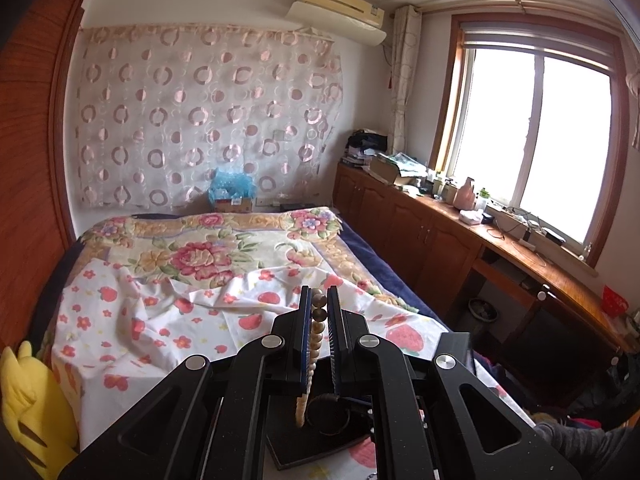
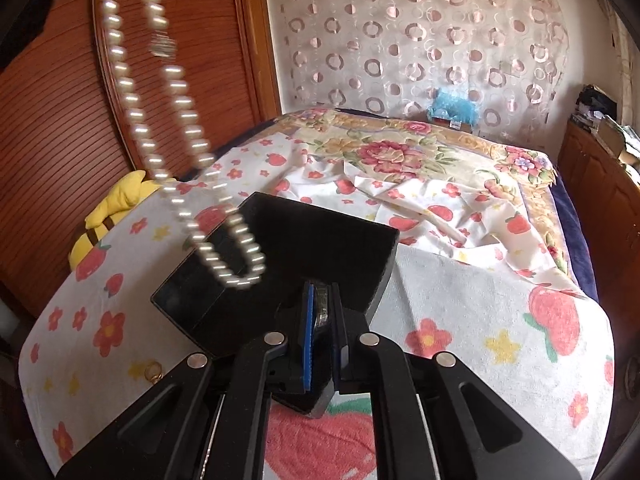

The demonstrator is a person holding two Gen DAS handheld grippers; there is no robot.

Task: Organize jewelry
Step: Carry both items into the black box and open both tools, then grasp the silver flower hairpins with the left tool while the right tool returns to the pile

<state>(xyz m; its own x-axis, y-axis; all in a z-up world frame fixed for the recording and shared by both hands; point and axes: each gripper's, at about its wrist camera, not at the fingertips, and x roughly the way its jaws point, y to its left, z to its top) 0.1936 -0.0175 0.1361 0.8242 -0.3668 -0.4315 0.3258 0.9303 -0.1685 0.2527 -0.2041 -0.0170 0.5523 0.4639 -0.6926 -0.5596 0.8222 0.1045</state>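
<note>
Two wrist cameras look over a bed spread with a white towel printed with red strawberries and flowers [image 2: 460,304].

The left view shows the left gripper [image 1: 319,300] closed on a strand of cream and brown beads [image 1: 316,332] – the beads run between its blue-padded fingers and hang below them. Beneath lies a black jewelry stand base [image 1: 320,444] with a thin dark ring-shaped bangle [image 1: 332,416] on it.

The right view shows what the left cannot: the same strand as a long loop of pearly white beads [image 2: 176,128], motion-blurred, dangling from the upper left over a black angular jewelry box [image 2: 304,248] on the towel. The right gripper [image 2: 322,304] stands narrow, with a small dark glinting item between its pads; what it is cannot be told. A small gold ring [image 2: 153,370] lies on the towel near the left edge.

Behind – a floral quilt [image 1: 208,256], a sheer curtain with pink circles [image 1: 200,116], a bright window [image 1: 532,140] above a cluttered wooden cabinet worktop [image 1: 460,216]. A yellow plush toy [image 1: 28,404] sits at the bed's left edge, by a wooden wardrobe [image 2: 60,120]. The quilt beyond the box lies open.
</note>
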